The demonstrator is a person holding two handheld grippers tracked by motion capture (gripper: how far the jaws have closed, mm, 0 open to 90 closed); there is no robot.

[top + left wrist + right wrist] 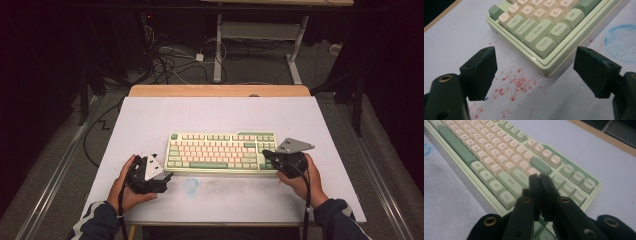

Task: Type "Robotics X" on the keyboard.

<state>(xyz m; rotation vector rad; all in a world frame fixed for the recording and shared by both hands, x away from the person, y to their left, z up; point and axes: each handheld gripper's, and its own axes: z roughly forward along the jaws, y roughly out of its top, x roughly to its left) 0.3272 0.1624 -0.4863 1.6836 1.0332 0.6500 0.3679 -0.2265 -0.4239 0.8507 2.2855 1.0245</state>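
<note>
Keyboard [222, 151], green and cream, lies mid-table on the white mat [150, 120]. Right gripper [539, 178] hovers over its right end, jaws pressed together with nothing between them. Left gripper [536, 67] sits off its near-left corner, jaws spread wide and empty, above red specks [517, 82].

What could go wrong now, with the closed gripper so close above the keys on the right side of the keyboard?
1. The right gripper, jaws shut with nothing between them, hangs over the keyboard near its right end; its tip spans about a key's width, so it may press two keys.
2. The left gripper stands open off the keyboard's corner by the Ctrl key, so nothing steadies the keyboard; a push might slide it.
</note>
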